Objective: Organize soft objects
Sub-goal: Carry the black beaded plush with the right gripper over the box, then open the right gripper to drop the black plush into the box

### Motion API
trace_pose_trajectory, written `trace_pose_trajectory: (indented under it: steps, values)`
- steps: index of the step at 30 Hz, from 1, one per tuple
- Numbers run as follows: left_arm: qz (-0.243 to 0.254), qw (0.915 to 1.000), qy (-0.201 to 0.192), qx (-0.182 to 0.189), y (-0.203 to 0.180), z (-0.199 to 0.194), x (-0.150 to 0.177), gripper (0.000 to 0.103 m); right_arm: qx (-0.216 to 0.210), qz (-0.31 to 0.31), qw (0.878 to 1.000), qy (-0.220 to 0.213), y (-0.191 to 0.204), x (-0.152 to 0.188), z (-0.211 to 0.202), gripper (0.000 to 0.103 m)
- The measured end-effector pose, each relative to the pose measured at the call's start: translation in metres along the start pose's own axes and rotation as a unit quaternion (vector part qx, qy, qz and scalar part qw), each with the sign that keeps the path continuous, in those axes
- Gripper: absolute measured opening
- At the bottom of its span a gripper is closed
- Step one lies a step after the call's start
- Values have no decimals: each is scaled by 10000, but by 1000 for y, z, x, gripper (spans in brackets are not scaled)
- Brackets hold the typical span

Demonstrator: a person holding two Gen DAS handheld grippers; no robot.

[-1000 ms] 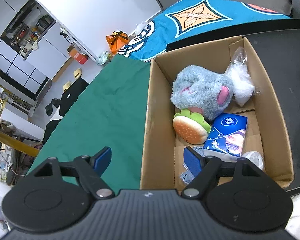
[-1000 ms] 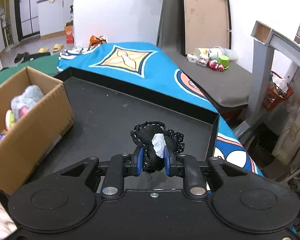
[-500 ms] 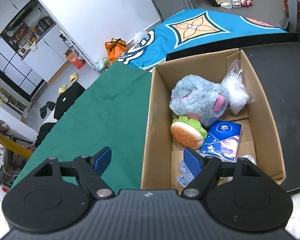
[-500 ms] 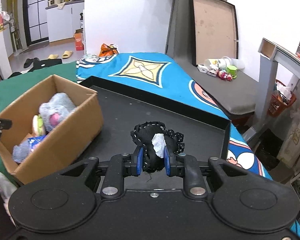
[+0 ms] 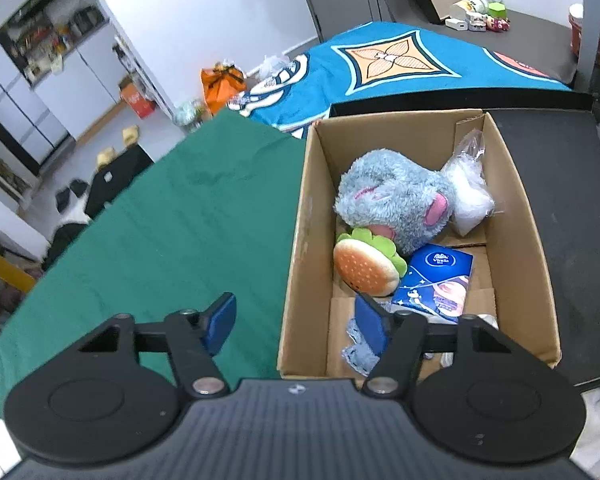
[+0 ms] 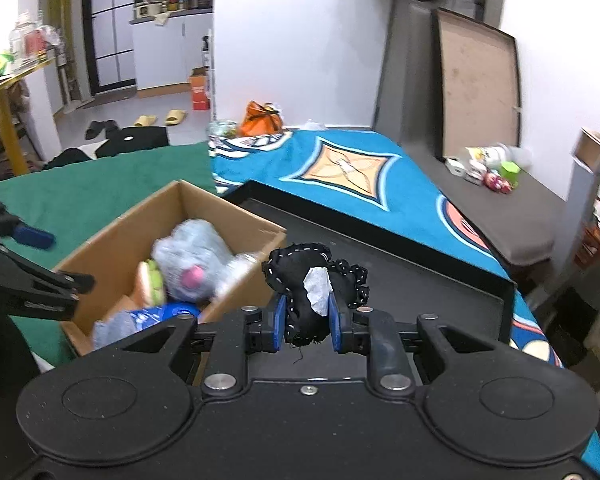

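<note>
My right gripper point(image 6: 305, 322) is shut on a black soft toy point(image 6: 300, 280) with white stitching and a white patch, held above the black tray point(image 6: 400, 272) just right of the cardboard box point(image 6: 236, 300). The box point(image 5: 300, 240) holds a grey plush point(image 5: 396, 204), a burger plush point(image 5: 364, 270), a blue tissue pack point(image 5: 436, 280), a clear bag of white stuffing point(image 5: 466, 192) and a blue-grey cloth point(image 5: 358, 350). My left gripper point(image 5: 296, 324) straddles the box's near left wall. Its jaws are closing, and the pads stand clear of the cardboard.
The box sits partly on a green cloth point(image 5: 172, 232) and partly on the black tray point(image 5: 560, 184). A blue patterned blanket point(image 6: 352, 168) lies beyond. Small toys point(image 6: 492, 172) sit on a grey mat at the far right. Slippers and bags lie on the floor behind.
My right gripper has carried the black toy up and leftward, close beside the box. My left gripper's jaws have narrowed around the box wall, and it rolled slightly.
</note>
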State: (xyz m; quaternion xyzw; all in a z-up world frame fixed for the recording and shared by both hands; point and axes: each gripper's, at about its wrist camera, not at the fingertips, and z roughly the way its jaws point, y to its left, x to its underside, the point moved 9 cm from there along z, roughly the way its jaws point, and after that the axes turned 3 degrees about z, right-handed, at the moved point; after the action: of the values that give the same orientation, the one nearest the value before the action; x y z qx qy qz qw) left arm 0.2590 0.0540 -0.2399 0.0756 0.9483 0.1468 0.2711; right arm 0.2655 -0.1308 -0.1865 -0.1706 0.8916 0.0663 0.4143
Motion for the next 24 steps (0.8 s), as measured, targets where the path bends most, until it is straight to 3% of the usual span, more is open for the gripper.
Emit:
trace_pose_trajectory:
  steps: [10,16,20,24]
  values:
    - [-214,9987,273,370,4,14,9,20,-181,-158,9997,-23,41,-16,2,22]
    - [-464,9974,210,509,12,15,8,10,-274,-311,9991,29,61,-20,4,22]
    - [-750,9941,170,760,20,15,8,10,-365,-408,9985,63,74,-21,5,22]
    - [-741,9945,75,730,20,15,7,10,-469,-462,9977,146,88,-21,8,22]
